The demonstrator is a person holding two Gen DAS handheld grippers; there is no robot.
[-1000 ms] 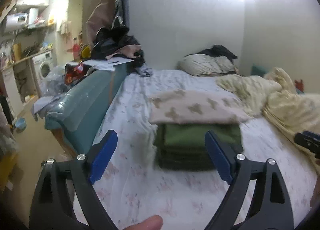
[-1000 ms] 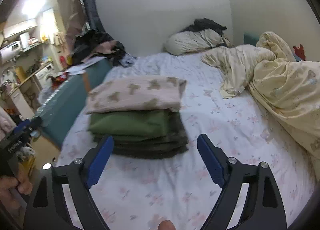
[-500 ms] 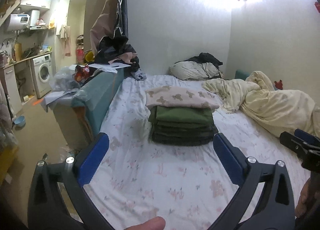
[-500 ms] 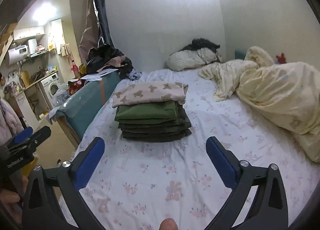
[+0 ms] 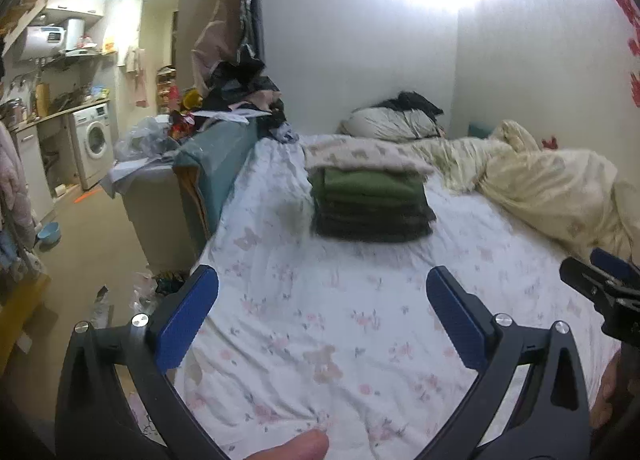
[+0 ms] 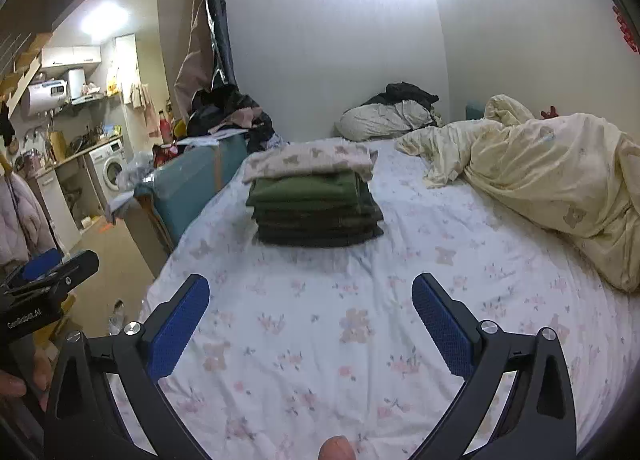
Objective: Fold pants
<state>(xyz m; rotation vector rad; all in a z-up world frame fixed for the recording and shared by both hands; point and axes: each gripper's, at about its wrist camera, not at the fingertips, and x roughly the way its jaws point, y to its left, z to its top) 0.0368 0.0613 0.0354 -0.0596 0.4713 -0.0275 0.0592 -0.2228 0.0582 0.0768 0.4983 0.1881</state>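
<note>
A stack of folded pants (image 5: 370,199) (image 6: 316,203) lies in the middle of the bed: several dark green pairs with a beige bear-print pair (image 5: 360,151) (image 6: 312,159) on top. My left gripper (image 5: 322,320) hangs open over the near part of the sheet, well short of the stack, with nothing between its blue pads. My right gripper (image 6: 310,318) is likewise open and empty, also well back from the stack. Each gripper shows at the edge of the other's view, the right one (image 5: 600,292) and the left one (image 6: 44,280).
The bed (image 5: 340,340) has a white floral sheet. A yellow duvet (image 6: 540,175) is bunched at the right and a pillow (image 6: 384,119) lies by the far wall. A teal headboard-like panel (image 5: 216,163) with clutter borders the bed's left side. Beyond it are floor and a washing machine (image 5: 94,137).
Both grippers have drawn back from the folded stack, which now looks smaller and farther away. Their jaws stand a little wider than a second ago.
</note>
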